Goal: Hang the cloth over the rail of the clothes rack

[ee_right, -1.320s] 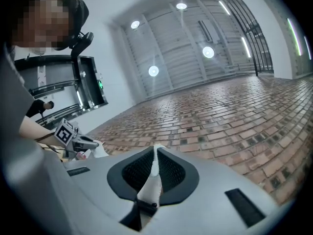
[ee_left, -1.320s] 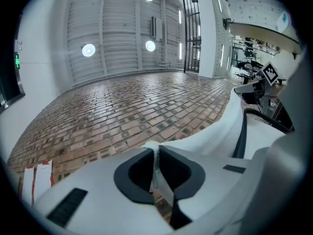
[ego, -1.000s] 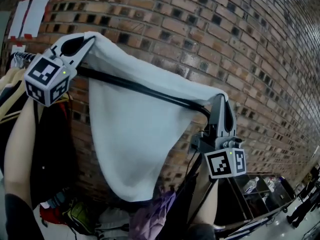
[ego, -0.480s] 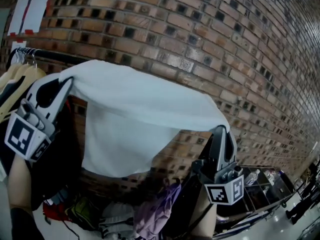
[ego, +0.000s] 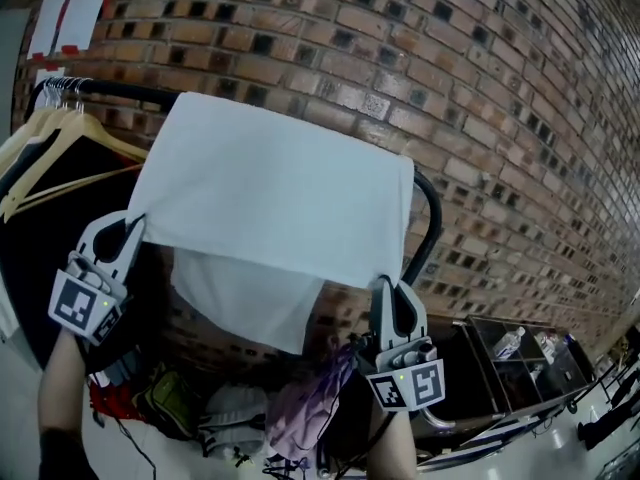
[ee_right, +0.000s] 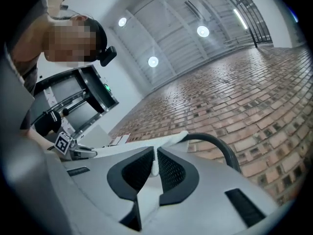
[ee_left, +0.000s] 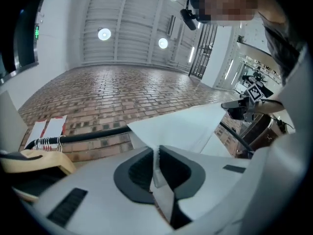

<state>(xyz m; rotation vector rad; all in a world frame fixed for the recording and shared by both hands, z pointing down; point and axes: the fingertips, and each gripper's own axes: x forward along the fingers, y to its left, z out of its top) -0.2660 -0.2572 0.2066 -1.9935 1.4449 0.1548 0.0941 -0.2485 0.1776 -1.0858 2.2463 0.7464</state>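
Against the brick wall (ego: 500,88), the white cloth (ego: 280,188) lies draped over the black rail (ego: 432,218). Its fold runs along the bar from near the hangers (ego: 55,133) on the left to just before the bend where the rail turns down on the right. 1 flap hangs on my side and a 2nd hangs lower behind it, showing below the front hem. My left gripper (ego: 137,221) points up from below and is clamped on the front flap's lower left corner. Its own view shows the 2 dark pads pressed together on a thin edge of cloth, which spreads up and to the right from them, with the rail and a wooden hanger behind on the left. My right gripper (ego: 385,286) also points up and pinches the lower right corner, just beside the rail's bend. In its view the pads close on a narrow white fold, and the curved black tube stands right behind them. Below the cloth a heap of clothes (ego: 230,418) lies on the floor, with a purple piece (ego: 315,403) toward the right. 2 sheets of paper (ego: 70,8) are stuck to the wall at the upper left, and a low shelf (ego: 520,368) with a bottle (ego: 508,343) stands at the lower right.
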